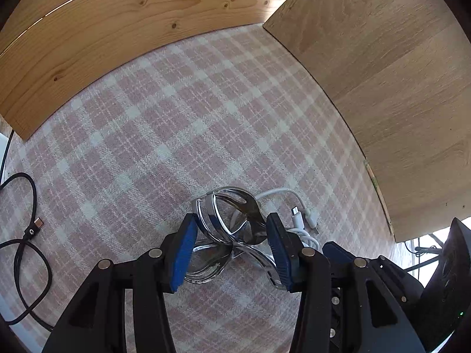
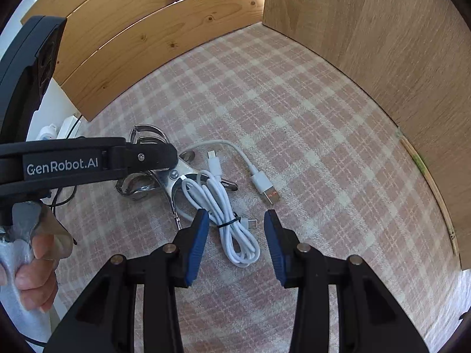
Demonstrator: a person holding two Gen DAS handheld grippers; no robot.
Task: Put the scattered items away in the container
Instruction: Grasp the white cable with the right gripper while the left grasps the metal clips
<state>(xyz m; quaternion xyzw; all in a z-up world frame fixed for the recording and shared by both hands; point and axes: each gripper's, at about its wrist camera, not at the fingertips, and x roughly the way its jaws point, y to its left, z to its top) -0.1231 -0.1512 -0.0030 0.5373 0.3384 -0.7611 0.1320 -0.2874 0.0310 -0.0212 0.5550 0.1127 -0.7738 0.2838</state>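
In the left wrist view, our left gripper [image 1: 232,236] has its fingers spread around the shiny metal tool [image 1: 226,220] on the checked cloth [image 1: 164,123]; whether they touch it we cannot tell.

In the right wrist view, our right gripper [image 2: 237,229] straddles the bundled white cable [image 2: 226,214], fingers apart, not pressing. The left gripper hides much of the tool.
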